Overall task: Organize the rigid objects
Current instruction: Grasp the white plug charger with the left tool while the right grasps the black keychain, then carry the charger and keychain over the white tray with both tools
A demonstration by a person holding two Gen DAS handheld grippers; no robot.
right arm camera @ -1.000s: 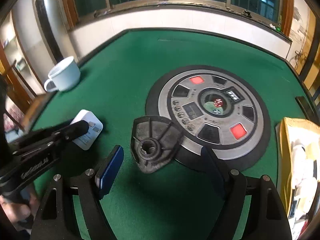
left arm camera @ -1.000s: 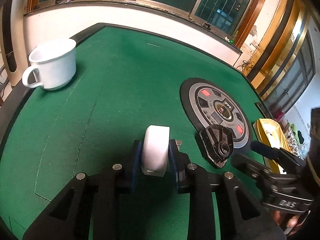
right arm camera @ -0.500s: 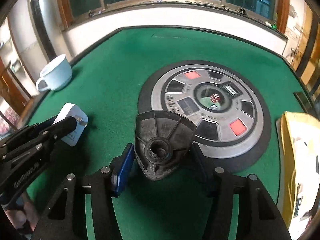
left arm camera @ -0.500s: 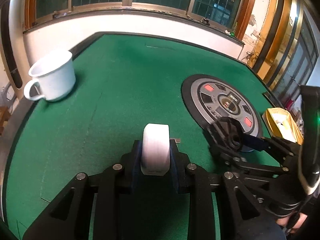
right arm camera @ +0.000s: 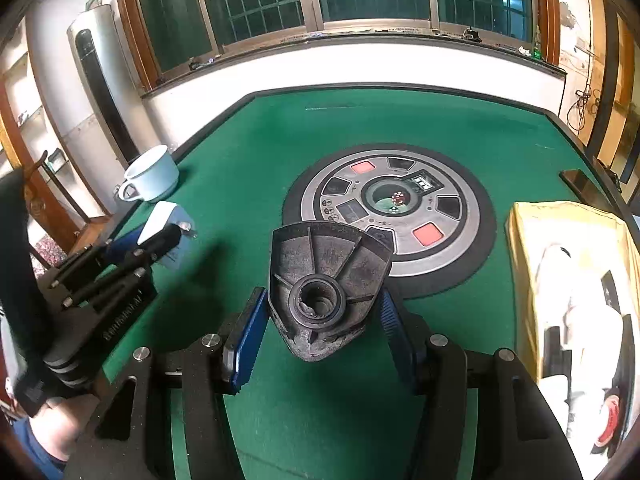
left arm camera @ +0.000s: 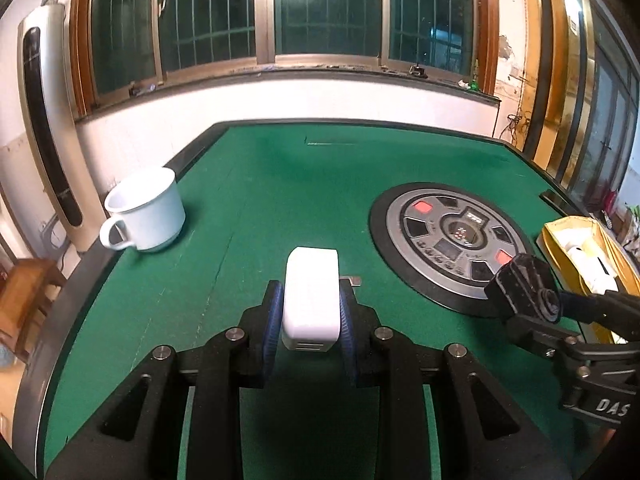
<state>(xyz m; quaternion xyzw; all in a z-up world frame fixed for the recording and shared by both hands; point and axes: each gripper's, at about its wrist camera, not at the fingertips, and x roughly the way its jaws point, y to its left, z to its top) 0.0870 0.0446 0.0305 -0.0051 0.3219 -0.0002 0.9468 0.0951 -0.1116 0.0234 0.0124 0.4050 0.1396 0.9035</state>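
Note:
My left gripper [left arm camera: 308, 320] is shut on a white plug adapter [left arm camera: 311, 292], held above the green felt; the same adapter [right arm camera: 166, 220] shows in the right wrist view at the left. My right gripper [right arm camera: 320, 320] is shut on a black fan-shaped plastic part [right arm camera: 326, 280] with a round hub, lifted off the table. That black part [left arm camera: 524, 284] also appears at the right of the left wrist view. A white mug [left arm camera: 146, 216] stands at the table's left edge.
A round grey dice console [right arm camera: 394, 216] is set in the middle of the green table [right arm camera: 400, 120]. A yellow box [right arm camera: 572, 280] holding white and dark items sits at the right edge. A tall air conditioner [left arm camera: 44, 120] stands beyond the left edge.
Both grippers have risen and tilted up, so the window wall now shows. My right gripper closed on the black part and lifted it. The left still holds the adapter.

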